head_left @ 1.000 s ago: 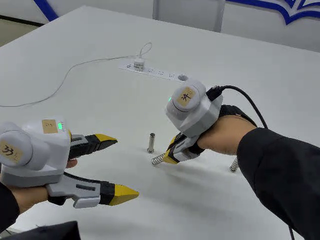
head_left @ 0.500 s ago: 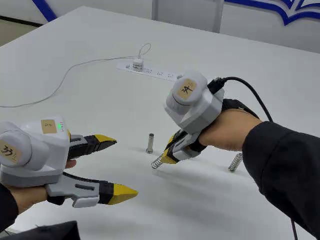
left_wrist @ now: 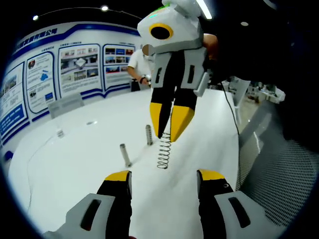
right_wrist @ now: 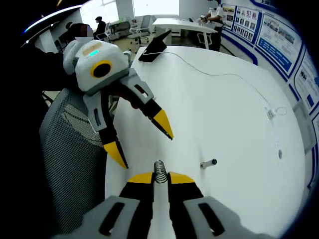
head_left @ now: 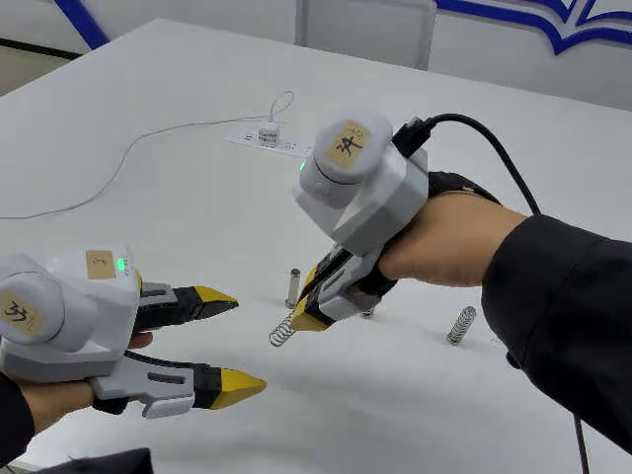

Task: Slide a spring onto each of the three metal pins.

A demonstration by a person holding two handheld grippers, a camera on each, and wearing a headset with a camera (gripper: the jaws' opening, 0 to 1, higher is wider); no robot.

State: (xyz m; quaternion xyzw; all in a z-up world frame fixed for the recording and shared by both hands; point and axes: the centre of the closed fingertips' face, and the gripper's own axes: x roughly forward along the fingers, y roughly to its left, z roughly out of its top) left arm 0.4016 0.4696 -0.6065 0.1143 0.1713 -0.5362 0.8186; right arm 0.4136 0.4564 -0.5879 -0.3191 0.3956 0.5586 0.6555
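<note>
Evidently the right hand-held gripper point(head_left: 304, 318) is clenched on one end of a spring point(head_left: 282, 332), leaving the free length clear for threading. A metal pin point(head_left: 293, 287) stands just beyond its tips. The left hand-held gripper point(head_left: 233, 342) hovers spread wide, facing it.

My right gripper point(head_left: 299, 321) covers the top coils of the spring point(head_left: 282, 332) it pinches. Its body hides most of what may be a pin point(head_left: 368, 313) just behind it, toward the tabletop's far edge. Its housing also covers one end of the power strip point(head_left: 244, 137). My left gripper point(head_left: 245, 341) is cut off by the picture's left edge. The print on the wall posters point(left_wrist: 79, 62) is too small to read.
</note>
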